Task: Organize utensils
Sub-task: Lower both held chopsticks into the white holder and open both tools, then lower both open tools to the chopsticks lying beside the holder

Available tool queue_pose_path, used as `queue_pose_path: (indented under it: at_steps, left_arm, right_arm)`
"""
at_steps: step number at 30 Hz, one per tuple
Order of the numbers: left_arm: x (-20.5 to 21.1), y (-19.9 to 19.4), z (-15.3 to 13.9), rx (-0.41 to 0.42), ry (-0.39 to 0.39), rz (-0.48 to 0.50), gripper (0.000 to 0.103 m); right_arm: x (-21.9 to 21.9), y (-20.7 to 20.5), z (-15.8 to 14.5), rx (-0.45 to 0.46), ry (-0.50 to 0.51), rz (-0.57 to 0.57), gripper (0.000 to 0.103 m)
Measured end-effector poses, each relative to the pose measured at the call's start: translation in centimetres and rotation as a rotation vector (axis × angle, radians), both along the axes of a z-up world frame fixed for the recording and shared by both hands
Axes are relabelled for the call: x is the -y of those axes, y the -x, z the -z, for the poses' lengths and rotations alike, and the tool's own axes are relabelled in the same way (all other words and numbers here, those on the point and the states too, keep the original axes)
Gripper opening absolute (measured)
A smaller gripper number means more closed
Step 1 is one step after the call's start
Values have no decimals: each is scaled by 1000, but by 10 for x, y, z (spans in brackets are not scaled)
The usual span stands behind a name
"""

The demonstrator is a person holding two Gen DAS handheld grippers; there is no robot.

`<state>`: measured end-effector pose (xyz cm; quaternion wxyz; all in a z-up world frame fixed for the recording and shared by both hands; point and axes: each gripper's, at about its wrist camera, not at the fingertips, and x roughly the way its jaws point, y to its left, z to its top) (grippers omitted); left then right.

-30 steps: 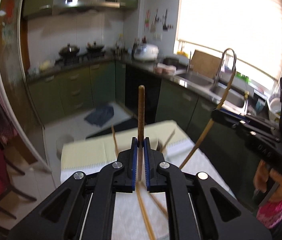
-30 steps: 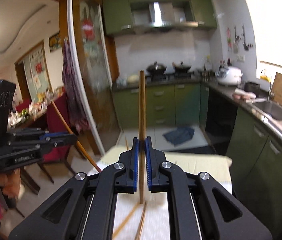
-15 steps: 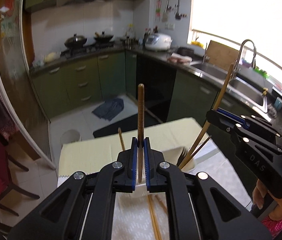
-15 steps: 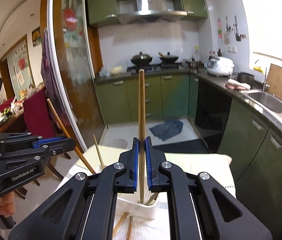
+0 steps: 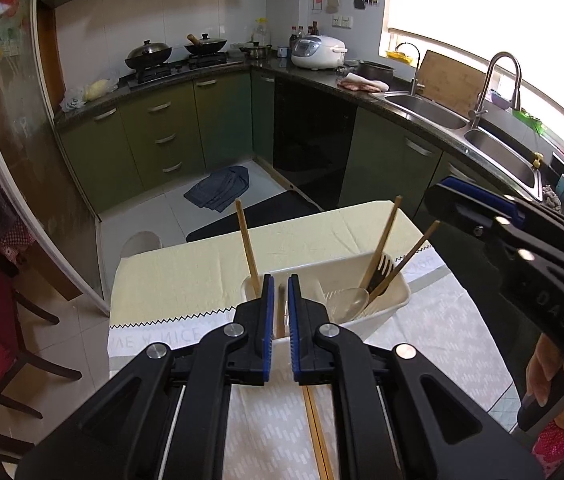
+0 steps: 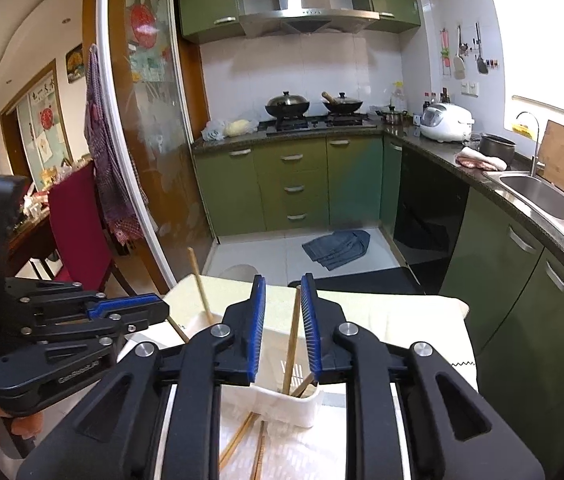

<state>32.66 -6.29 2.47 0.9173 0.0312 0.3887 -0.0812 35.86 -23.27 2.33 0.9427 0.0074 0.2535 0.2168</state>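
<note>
A white utensil caddy (image 5: 389, 300) stands on the table. My left gripper (image 5: 280, 280) hangs over its middle compartment. Its pads stand narrowly on a chopstick (image 5: 280, 308) whose blurred top end sits low between them. My right gripper (image 6: 283, 280) is over the caddy (image 6: 282, 404) with its jaws opening. A chopstick (image 6: 293, 340) leans loose between them, its lower end in the caddy. Two chopsticks, a black fork (image 5: 381, 272) and a clear spoon (image 5: 347, 300) stand in the right compartment, and one chopstick (image 5: 248, 248) in the left.
Loose chopsticks (image 5: 313, 432) lie on the white patterned mat in front of the caddy. A yellow cloth (image 5: 186, 272) covers the table's far half. A red chair (image 6: 78, 232) stands to the left. Green cabinets and a sink (image 5: 497, 152) run along the right.
Both grippers came down over the caddy. The right jaws parted and their chopstick now tilts free. The left chopstick slid down until its top is level with the pads.
</note>
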Motion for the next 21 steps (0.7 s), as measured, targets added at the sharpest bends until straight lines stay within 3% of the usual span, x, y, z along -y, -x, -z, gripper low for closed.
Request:
queue_pose_path:
  at_steps: [4,5,7,8,11,15,18,21]
  left_arm:
    - [-3,20,-13,10,21,3,13]
    - [-5,24,-14,10,21,5,20]
    - [-3,39,-14,4,13,11,28]
    - [-3,46,-11,-7,7,13,31]
    - [-2,64,17,-104,16,30,33]
    - [7,75,78,-278,1,51,33]
    - [8,69,123,-411,41,35,33]
    - [11,61,146,-444,18,17,33]
  right_arm:
    - [15,36,-14,41,-20,-11,19]
    - [21,47,-15,46,-21,-14,20]
    - [30,65,-11,37,-1,-16,35]
    - [35,74,-3,10,27,-19,38]
    - [50,89,26,-69,79,-21,38]
    - [74,99,71,-167,120,20,38]
    - [93,100,99,-231,112,51,40]
    - [108,104,122,-272,109,64,40]
